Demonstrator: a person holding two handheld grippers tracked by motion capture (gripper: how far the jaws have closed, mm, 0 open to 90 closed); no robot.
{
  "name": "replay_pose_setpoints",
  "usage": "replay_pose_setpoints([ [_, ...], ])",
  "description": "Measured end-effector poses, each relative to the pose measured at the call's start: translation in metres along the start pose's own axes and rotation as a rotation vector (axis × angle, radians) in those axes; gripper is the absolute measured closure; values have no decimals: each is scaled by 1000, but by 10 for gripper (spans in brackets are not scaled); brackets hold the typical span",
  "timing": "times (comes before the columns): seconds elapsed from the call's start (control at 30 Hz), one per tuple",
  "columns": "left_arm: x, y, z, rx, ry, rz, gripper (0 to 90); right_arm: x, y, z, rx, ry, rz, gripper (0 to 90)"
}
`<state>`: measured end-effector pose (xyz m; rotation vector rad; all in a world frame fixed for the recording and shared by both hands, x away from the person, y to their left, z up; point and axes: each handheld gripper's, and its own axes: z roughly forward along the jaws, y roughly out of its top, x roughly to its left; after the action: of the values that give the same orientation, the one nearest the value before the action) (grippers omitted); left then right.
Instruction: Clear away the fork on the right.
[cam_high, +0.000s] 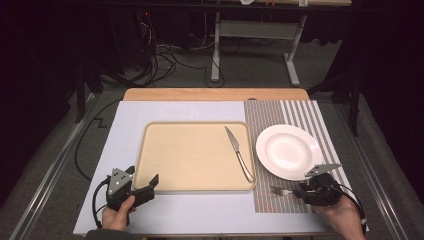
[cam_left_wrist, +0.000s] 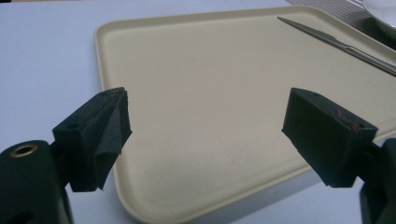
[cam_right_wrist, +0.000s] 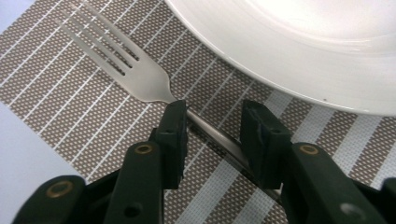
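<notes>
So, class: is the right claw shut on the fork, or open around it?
Open. In the right gripper view the right claw straddles the fork handle, with placemat visible between handle and one jaw.

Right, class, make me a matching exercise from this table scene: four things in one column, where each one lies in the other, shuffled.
Things:
1. knife
2. fork
3. plate
4. left gripper

Places:
A. between the right gripper's jaws
B. at the tray's near left corner
C. on the striped placemat, right of the tray
D. in the tray, along its right side

Pairs: 1-D, 2-A, 3-C, 4-B
</notes>
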<state>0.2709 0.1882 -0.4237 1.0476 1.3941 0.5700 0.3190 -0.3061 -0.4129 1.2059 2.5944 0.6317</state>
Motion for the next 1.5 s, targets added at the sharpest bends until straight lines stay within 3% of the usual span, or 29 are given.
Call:
replay_pose_setpoints([
  [0.33, 0, 0, 0, 1, 0, 1, 159, 2, 0, -1, 10, 15, -20, 697],
  [0.73, 0, 0, 0, 1, 0, 0, 159, 8, 1, -1, 19, 30, -95, 769],
  [1.5, 0, 0, 0, 2, 2, 1, 159, 17, 6, 2, 23, 45, -168, 851],
])
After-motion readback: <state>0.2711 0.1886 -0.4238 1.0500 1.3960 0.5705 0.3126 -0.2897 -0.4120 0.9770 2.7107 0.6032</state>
